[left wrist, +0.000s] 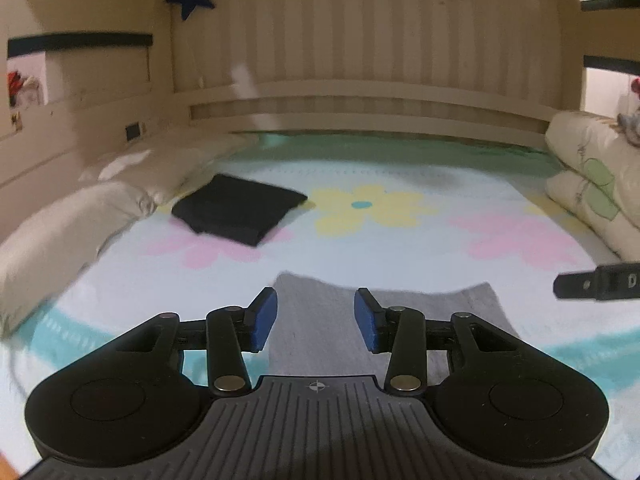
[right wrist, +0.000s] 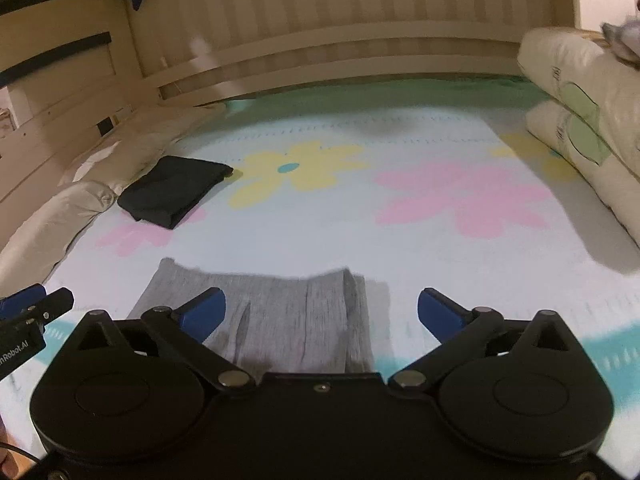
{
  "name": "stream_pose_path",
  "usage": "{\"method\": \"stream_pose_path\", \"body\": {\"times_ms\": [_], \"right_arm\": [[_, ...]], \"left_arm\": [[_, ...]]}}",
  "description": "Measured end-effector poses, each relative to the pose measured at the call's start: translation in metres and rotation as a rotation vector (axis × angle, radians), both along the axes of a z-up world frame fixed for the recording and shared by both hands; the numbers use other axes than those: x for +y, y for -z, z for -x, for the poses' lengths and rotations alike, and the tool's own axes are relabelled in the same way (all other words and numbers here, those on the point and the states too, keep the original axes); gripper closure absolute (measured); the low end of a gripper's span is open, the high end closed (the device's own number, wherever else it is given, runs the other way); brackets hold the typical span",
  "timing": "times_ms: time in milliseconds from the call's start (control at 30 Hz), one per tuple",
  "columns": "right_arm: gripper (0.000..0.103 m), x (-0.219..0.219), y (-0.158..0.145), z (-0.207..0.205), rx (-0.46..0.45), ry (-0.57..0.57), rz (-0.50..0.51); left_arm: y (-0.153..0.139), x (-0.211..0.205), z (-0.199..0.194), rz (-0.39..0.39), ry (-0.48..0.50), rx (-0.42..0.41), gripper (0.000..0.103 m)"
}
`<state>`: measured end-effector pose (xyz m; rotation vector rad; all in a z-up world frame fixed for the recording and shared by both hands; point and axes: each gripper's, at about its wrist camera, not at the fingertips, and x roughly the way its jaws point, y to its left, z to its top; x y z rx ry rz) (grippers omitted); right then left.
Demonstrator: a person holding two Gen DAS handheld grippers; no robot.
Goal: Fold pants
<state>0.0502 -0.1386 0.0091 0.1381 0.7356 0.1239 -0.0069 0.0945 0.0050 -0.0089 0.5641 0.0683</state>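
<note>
1. Grey pants [right wrist: 280, 312]: soft knit, light and limp, folded flat on the flowered bedsheet [right wrist: 360, 240] at 6 o'clock in both views.
2. Hold: likely best at the far corners, roughly 11 and 1 o'clock of the stack.
3. Left gripper [left wrist: 316, 320]: part open, empty.
4. Right gripper [right wrist: 322, 312]: wide open, empty.
5. Black folded garment [right wrist: 174, 190]: 10 o'clock, well apart.

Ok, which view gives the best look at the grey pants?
The right wrist view: the grey pants show across their full folded width, far edge and creases visible between the open right gripper. In the left wrist view the grey pants are partly hidden behind the left gripper.
</note>
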Motion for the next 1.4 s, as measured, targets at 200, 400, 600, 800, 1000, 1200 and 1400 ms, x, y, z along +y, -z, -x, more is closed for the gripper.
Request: {"method": "stream_pose_path", "body": {"times_ms": [200,400,600,800,1000,1200,1400], "right_arm": [[0.001,-0.005,0.006,0.027,0.107,0.051,0.000],[0.001,-0.008,0.009,0.057,0.142,0.039,0.009],[0.001,0.000,0.015,0.072,0.134,0.036,0.079],[0.001,0.005,0.019,0.070,0.151,0.022,0.055],[0.001,0.018,0.025,0.068,0.192,0.002,0.084],[0.001,0.024,0.031,0.070,0.214,-0.008,0.125],[0.001,0.022,0.032,0.070,0.214,0.009,0.135]], "left_arm": [[0.007,-0.008,0.021,-0.005,0.035,0.088,0.062],[0.018,-0.017,0.041,0.018,0.038,0.122,0.062],[0.031,-0.020,0.042,0.011,0.013,0.147,0.062],[0.038,-0.018,0.038,0.030,-0.007,0.179,0.062],[0.039,-0.018,0.040,0.028,0.005,0.200,0.062],[0.036,-0.018,0.041,0.034,0.000,0.199,0.062],[0.035,-0.019,0.041,0.027,0.003,0.203,0.062]]}}
